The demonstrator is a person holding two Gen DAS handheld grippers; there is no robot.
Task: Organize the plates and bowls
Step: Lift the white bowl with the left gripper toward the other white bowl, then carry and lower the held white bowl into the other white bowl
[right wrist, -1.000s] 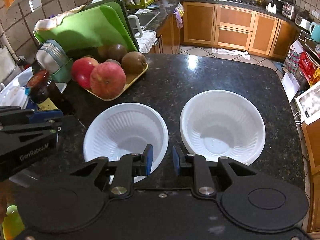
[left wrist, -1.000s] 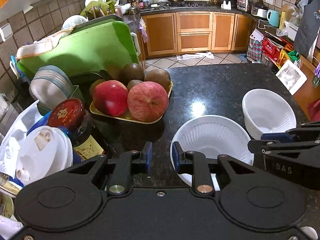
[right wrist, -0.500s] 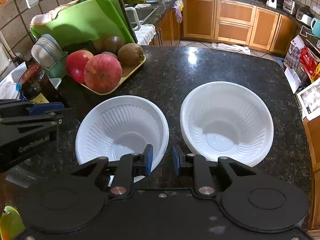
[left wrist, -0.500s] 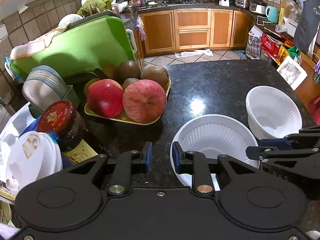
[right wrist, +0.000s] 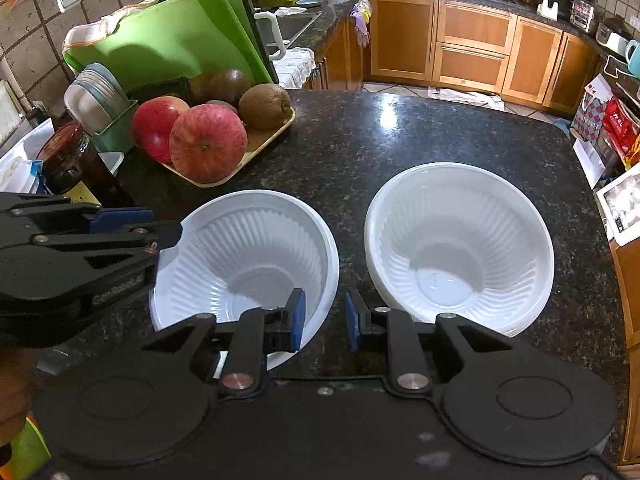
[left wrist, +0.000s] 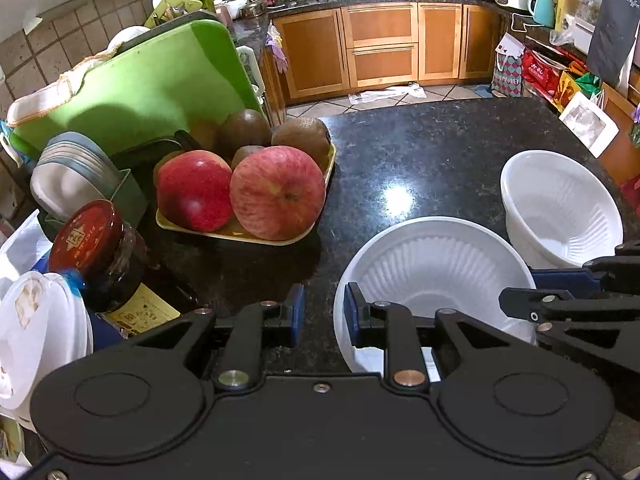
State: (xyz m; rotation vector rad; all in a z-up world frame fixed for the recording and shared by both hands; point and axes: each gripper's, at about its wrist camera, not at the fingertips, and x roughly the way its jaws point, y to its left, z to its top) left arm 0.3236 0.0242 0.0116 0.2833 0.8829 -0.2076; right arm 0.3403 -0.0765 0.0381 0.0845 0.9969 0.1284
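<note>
We note two white bowls — left bowl (right wrist: pixel 244 256), right bowl (right wrist: pixel 460 248) — side by side on desk (right wrist: pixel 400 140); left gripper (left wrist: pixel 323 314) and right gripper (right wrist: pixel 325 322) both released, grasping nothing.

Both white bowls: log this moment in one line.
left tool: open, at left bowl rim | right tool: open, between bowls | right bowl: untouched | bowls apart on counter

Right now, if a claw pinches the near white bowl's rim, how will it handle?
The near white bowl looks like thin ribbed plastic, so probably light, and its rim may flex. On the polished countertop it could slide when nudged. Its wide shape seems unlikely to tip.
</note>
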